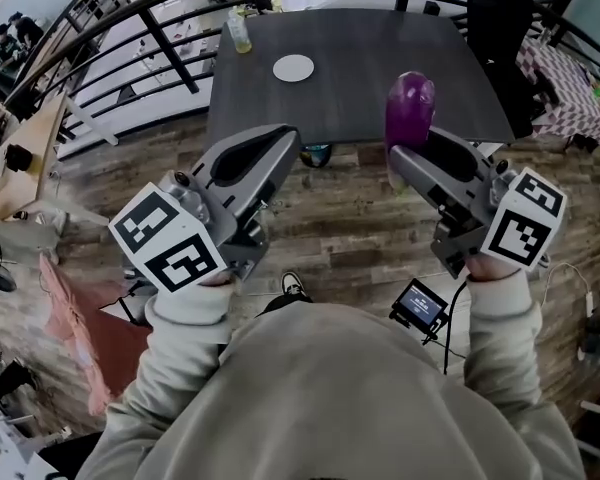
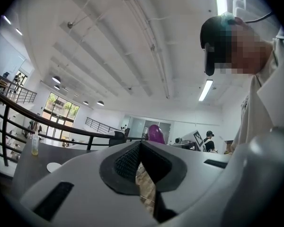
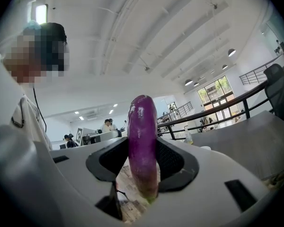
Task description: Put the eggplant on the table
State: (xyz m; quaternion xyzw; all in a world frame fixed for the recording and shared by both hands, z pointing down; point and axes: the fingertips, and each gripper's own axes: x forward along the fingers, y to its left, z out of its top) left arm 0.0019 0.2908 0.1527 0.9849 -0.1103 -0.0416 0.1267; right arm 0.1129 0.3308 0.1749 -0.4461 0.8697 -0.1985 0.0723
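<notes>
A purple eggplant (image 1: 410,108) stands upright, stem end down, with my right gripper (image 1: 412,150) shut on its lower part. In the right gripper view the eggplant (image 3: 143,141) fills the gap between the two dark pads (image 3: 173,162). It hangs over the wooden floor, just short of the near edge of the dark grey table (image 1: 350,88). My left gripper (image 1: 285,140) is at the left, level with the right one; its jaws meet at the tips with nothing in them. In the left gripper view the eggplant (image 2: 155,133) shows beyond the left gripper (image 2: 141,146).
A white plate (image 1: 293,67) and a clear bottle (image 1: 239,33) stand on the table's far left part. A black railing (image 1: 130,18) curves behind the table. A black chair (image 1: 500,23) and a checked cloth (image 1: 570,78) are at the right. A small screen (image 1: 420,305) hangs at my waist.
</notes>
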